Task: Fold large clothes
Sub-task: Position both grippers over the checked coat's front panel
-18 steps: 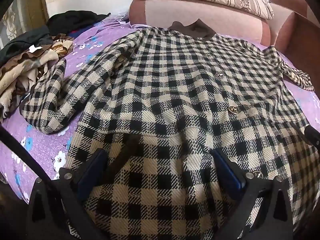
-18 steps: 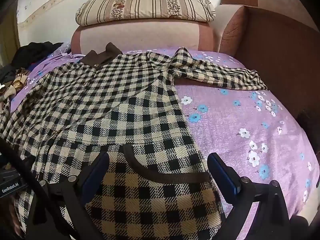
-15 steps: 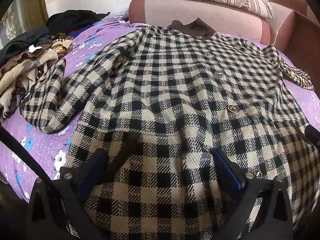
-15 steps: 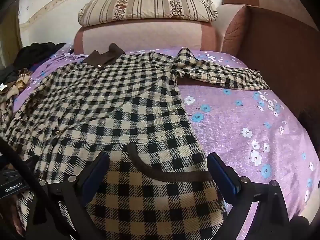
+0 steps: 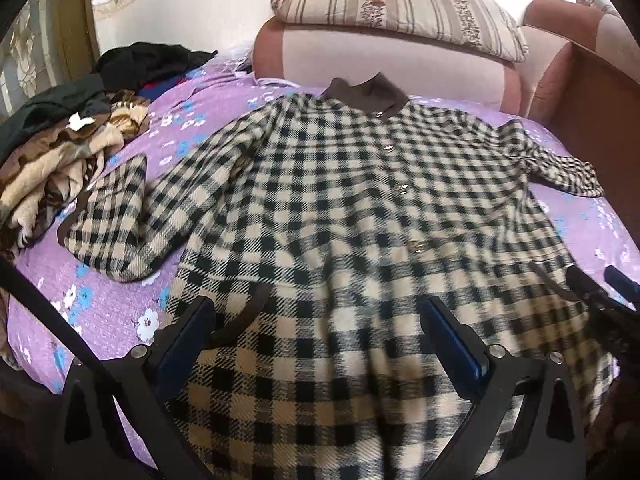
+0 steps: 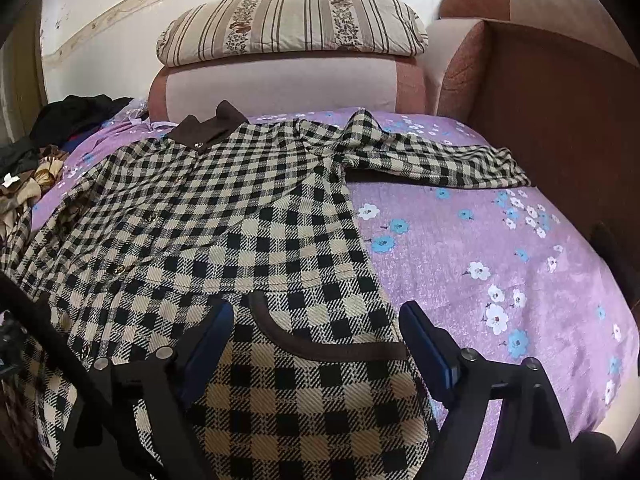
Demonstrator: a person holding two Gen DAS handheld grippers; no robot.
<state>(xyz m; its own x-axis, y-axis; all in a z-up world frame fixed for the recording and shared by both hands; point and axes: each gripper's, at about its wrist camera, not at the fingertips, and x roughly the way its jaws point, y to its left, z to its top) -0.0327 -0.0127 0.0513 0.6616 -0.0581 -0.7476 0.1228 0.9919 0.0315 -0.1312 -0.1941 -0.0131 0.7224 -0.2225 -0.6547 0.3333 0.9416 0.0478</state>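
Observation:
A large black-and-beige checked coat [image 5: 340, 208] with a brown collar [image 5: 366, 94] lies face up on the purple flowered bedspread [image 5: 112, 304]. Its left sleeve [image 5: 116, 220] is bent back on itself; its right sleeve [image 6: 436, 160] stretches out toward the wooden side panel. My left gripper [image 5: 320, 332] hovers open over the coat's lower left front, next to a brown-trimmed pocket edge [image 5: 244, 312]. My right gripper [image 6: 316, 320] stands open over the lower right front, straddling the other pocket trim [image 6: 320, 344]. The right gripper's tip [image 5: 612, 288] shows at the edge of the left wrist view.
A heap of brown, beige and black clothes [image 5: 56, 152] lies at the bed's left. A striped pillow [image 6: 288, 24] rests on the pink headboard cushion [image 6: 280, 84]. A brown wooden panel [image 6: 560, 128] bounds the right side. Bare bedspread [image 6: 500, 260] lies right of the coat.
The left gripper has drawn back and up, so the collar sits lower in its view and more of the headboard shows. The right gripper has barely shifted. Both stay open.

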